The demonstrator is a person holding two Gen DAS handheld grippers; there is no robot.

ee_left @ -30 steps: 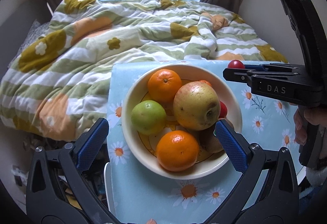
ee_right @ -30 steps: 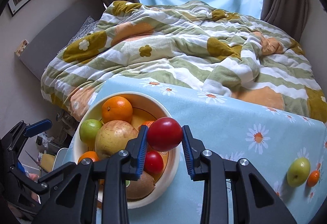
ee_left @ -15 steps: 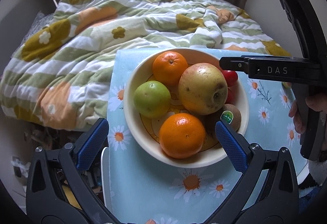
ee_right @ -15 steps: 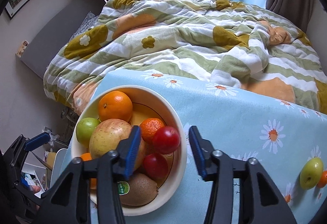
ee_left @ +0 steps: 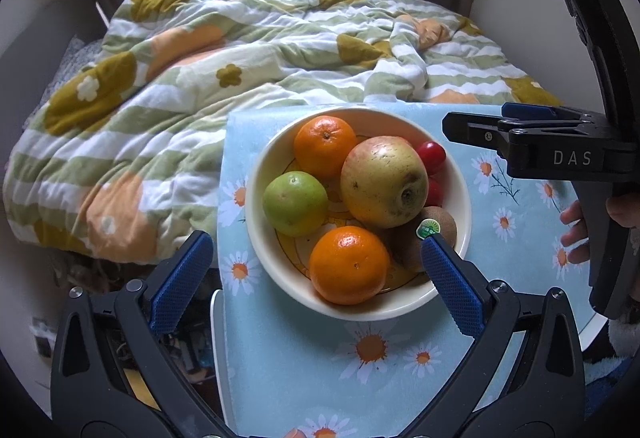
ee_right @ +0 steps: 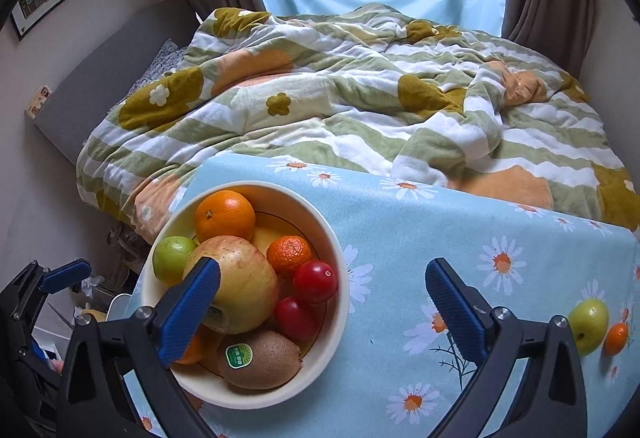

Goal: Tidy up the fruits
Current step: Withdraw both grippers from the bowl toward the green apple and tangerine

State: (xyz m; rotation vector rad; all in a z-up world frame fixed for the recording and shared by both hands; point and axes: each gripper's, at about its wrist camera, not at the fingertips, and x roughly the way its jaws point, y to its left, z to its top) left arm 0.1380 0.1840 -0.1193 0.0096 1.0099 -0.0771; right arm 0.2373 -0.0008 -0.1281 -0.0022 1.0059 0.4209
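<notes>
We see the right gripper (ee_right: 322,312) with its jaws just spread wide and nothing between them, poised over the right side of the cream bowl (ee_right: 334,322), where the red tomato (ee_right: 315,281) now lies among oranges, a big apple (ee_right: 236,284) and a kiwi (ee_right: 260,360). Our left gripper (ee_left: 316,278) hangs open over the bowl's near rim. Well right of the bowl, a green apple (ee_right: 588,324) and a small orange (ee_right: 616,338) sit on the daisy tablecloth (ee_right: 400,238).
</notes>
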